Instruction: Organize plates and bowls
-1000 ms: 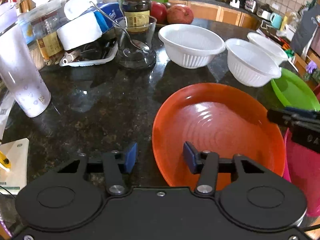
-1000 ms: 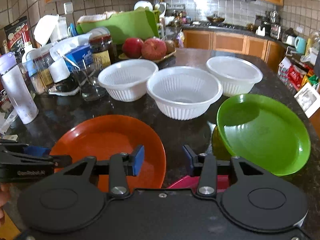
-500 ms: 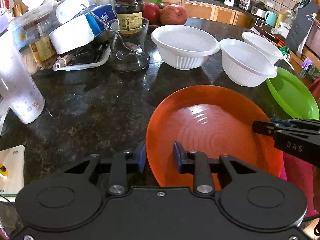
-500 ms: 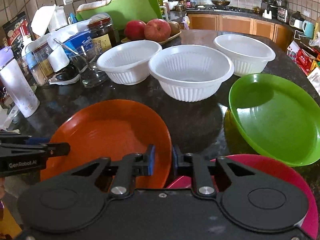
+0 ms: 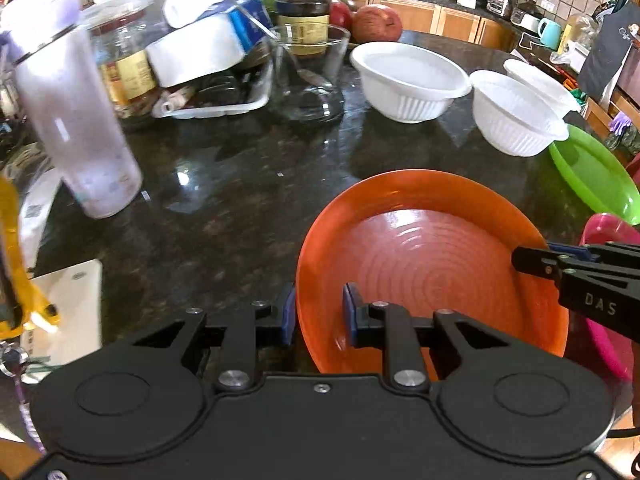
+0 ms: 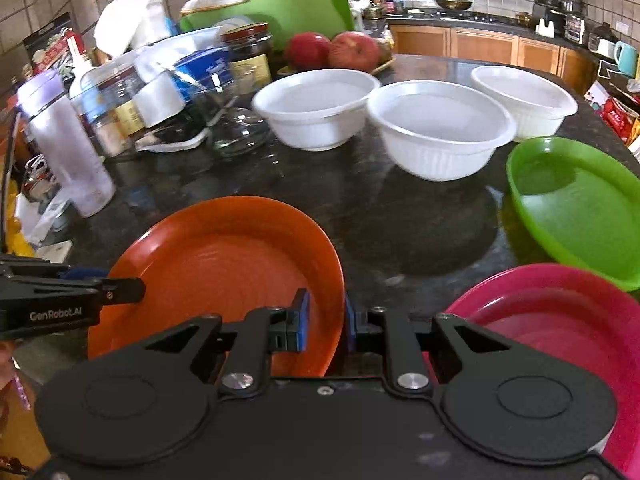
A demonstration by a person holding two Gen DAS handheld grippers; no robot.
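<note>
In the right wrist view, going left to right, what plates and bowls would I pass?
Orange round plastic plate → left white ribbed plastic bowl → middle white ribbed bowl → right white bowl → green plastic plate. The pink plate overlaps these, so it is left out.

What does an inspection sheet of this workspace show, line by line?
Surface: dark speckled stone counter, glossy.
Job's things: orange plate tilted, both grippers on its rim; pink plate and green plate lying flat; three white bowls in a row behind.
Clutter: glass bowl, dark jar, purple tumbler, apples, packets and containers at the left.
Grippers: left gripper shut on the orange plate's left rim; right gripper shut on its right rim.
Cables: nothing seen.
Surroundings: kitchen with wooden cabinets, tiled wall, stove and teal mug.
</note>
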